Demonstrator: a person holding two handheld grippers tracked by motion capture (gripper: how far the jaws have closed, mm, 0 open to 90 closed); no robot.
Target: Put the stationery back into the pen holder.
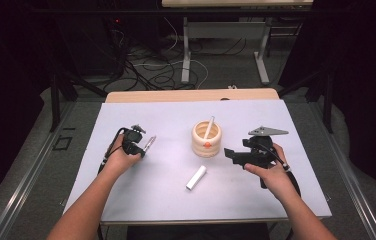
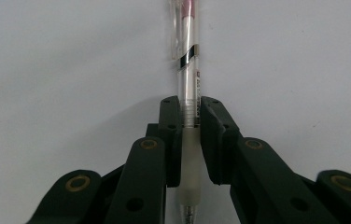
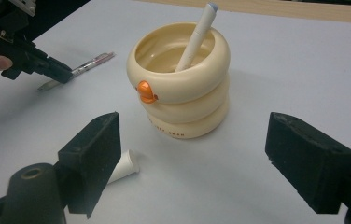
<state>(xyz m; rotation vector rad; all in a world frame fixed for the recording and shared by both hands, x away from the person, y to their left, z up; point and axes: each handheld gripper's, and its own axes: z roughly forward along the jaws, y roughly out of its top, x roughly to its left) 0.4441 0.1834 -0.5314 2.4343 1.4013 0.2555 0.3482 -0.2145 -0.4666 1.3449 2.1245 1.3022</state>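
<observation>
On the pale tabletop (image 1: 141,200) the cream ringed holder (image 1: 206,139) stands mid-sheet, a white marker in it. Left of the holder, the left tool (image 2: 190,114) is clamped on the clear pen (image 2: 188,79), apparently low on the sheet; lift it level before swinging to the holder. Right of the holder, the right tool (image 3: 192,158) gapes wide, holding nothing.

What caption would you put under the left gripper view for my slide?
The left hand-held gripper clamps a clear pen above the white table.
</observation>
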